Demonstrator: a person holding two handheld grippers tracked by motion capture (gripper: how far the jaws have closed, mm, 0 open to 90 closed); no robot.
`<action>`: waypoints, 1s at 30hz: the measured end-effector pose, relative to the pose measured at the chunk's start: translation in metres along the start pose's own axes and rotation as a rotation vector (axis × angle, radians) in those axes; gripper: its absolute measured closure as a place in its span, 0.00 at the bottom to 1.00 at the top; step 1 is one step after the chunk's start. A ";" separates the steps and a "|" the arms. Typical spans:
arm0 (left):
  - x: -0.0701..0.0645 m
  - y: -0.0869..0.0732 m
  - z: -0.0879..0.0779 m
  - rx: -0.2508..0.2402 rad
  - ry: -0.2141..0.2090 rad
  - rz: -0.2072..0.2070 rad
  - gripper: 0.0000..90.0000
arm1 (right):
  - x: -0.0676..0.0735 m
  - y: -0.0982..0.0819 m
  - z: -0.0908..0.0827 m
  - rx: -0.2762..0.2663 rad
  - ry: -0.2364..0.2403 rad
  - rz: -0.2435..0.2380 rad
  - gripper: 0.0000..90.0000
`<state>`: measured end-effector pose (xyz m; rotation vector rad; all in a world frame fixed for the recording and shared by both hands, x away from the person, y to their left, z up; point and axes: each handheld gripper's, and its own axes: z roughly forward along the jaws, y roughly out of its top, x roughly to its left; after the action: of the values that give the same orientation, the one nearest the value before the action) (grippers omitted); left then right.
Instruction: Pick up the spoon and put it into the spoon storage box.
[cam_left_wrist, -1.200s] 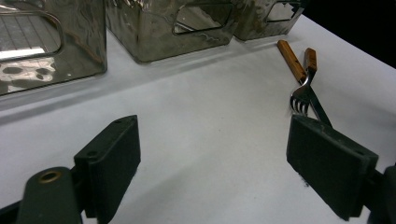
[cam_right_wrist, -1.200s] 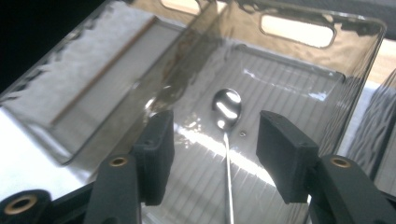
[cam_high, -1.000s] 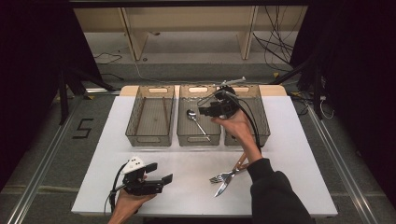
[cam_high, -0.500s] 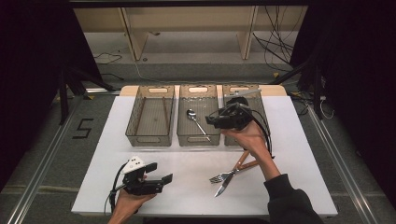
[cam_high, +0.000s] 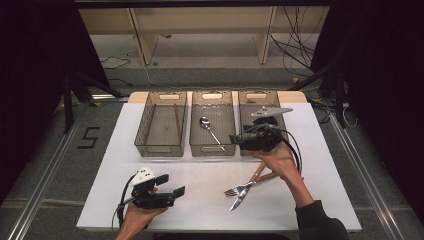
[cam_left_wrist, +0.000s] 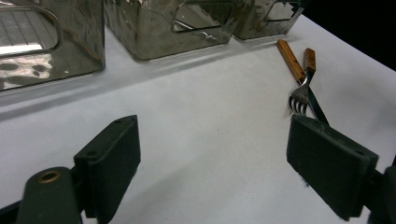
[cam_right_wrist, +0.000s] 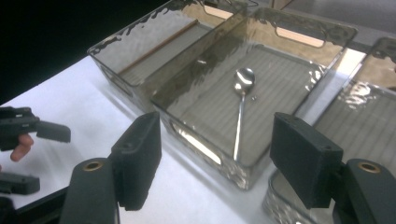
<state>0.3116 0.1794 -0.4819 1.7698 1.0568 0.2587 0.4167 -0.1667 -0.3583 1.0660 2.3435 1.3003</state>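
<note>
Over the near edge of the right bin (cam_high: 250, 102), the right tongs (cam_high: 236, 139) hang empty, jaws just opened wide; the spoon (cam_high: 210, 129) lies in the middle bin (cam_high: 212, 150). The left tongs (cam_high: 171, 184) rest apart on the tabletop (cam_high: 330, 170). Seemingly between pieces: next, reach back for the fork (cam_high: 239, 189) and knife (cam_high: 250, 184) near the front edge

Three bins sit in a row at the far side of my table (cam_high: 115, 165): left bin (cam_high: 161, 125), middle bin (cam_high: 213, 125) with the spoon (cam_high: 210, 129) in it, right bin (cam_high: 252, 105). Near and right of them, fork (cam_high: 246, 184) and knife (cam_high: 245, 192) lie crossed, touching.
</note>
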 end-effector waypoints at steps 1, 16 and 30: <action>0.000 0.000 0.000 0.000 0.000 0.000 0.19 | -0.001 -0.003 -0.002 -0.004 0.000 0.003 0.38; -0.001 0.005 0.001 0.001 -0.014 -0.011 0.19 | -0.005 -0.053 -0.020 -0.018 0.019 0.041 0.33; -0.008 0.011 0.005 0.018 -0.020 0.005 0.19 | -0.015 -0.096 -0.032 0.016 -0.030 0.060 0.33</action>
<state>0.3157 0.1690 -0.4723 1.7878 1.0435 0.2345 0.3641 -0.2295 -0.4202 1.1616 2.3209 1.2793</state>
